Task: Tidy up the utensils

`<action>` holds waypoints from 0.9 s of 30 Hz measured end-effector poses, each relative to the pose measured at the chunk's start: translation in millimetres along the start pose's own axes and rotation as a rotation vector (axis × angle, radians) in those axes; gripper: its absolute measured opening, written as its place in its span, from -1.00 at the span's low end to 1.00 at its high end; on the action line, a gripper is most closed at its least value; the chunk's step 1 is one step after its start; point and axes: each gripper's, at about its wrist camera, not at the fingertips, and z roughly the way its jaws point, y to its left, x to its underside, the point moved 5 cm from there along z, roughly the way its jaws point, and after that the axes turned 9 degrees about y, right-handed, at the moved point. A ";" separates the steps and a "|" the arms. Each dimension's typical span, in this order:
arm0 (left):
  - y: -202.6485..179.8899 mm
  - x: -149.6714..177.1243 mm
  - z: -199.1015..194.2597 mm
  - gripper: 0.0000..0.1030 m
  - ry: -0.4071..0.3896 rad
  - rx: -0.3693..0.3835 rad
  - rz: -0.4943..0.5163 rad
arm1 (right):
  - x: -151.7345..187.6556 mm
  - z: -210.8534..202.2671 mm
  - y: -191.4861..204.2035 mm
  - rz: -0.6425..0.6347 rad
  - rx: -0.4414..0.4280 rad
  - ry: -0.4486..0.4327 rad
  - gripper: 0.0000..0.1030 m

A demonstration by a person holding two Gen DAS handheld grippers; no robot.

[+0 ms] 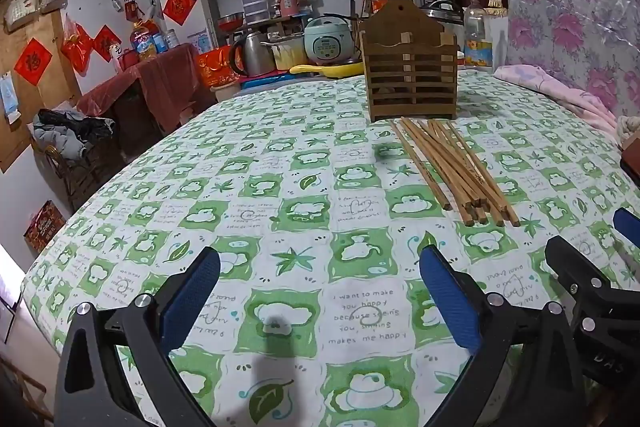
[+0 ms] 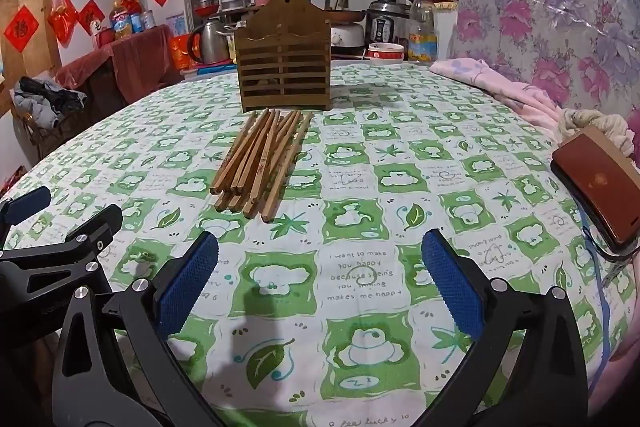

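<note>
Several wooden chopsticks (image 1: 452, 167) lie in a loose bundle on the green-and-white tablecloth, just in front of a slatted wooden utensil holder (image 1: 410, 79). The bundle (image 2: 264, 159) and the holder (image 2: 284, 67) also show in the right wrist view. My left gripper (image 1: 320, 291) is open and empty, low over the cloth, near and left of the bundle. My right gripper (image 2: 320, 279) is open and empty, near and right of the bundle. Each gripper shows at the edge of the other's view.
A brown box (image 2: 596, 183) sits at the table's right edge beside pink bedding (image 2: 520, 95). Bottles (image 2: 422, 27), cookers and a kettle (image 2: 208, 41) crowd the far edge behind the holder. The table (image 1: 200, 187) drops off on the left.
</note>
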 end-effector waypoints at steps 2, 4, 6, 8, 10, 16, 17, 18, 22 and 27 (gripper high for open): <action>0.4 -0.3 -0.4 0.90 0.000 0.000 0.000 | 0.1 -0.1 -0.1 0.000 0.000 0.000 0.90; 0.5 0.0 0.1 0.90 0.003 0.001 0.001 | 0.0 -0.2 -0.4 0.001 0.000 0.000 0.90; 0.1 0.0 0.0 0.90 0.002 0.001 0.000 | -0.1 -0.1 -0.5 0.001 -0.001 0.000 0.90; 0.1 -0.1 -0.2 0.90 0.003 0.000 0.001 | -0.4 0.2 -0.5 0.001 -0.001 -0.001 0.90; 0.3 -0.2 -0.5 0.90 0.002 0.000 -0.001 | -0.4 0.2 -0.6 0.002 -0.002 -0.001 0.90; 0.4 -0.8 -1.7 0.90 -0.005 -0.006 0.000 | -0.7 0.2 -0.7 0.002 -0.002 -0.002 0.90; 0.4 -0.8 -1.6 0.90 -0.005 -0.005 -0.001 | -0.8 0.4 -0.7 0.003 -0.003 -0.003 0.90; 0.3 -0.7 -1.5 0.90 -0.004 -0.005 -0.002 | -0.9 0.7 -0.5 0.003 -0.003 -0.003 0.90; 0.1 -0.9 -1.7 0.90 -0.005 -0.006 0.000 | -0.9 0.4 -0.8 0.003 -0.003 -0.002 0.90; 2.3 -1.7 -2.9 0.90 -0.007 -0.008 0.001 | -1.2 1.0 -0.5 0.003 -0.004 -0.003 0.90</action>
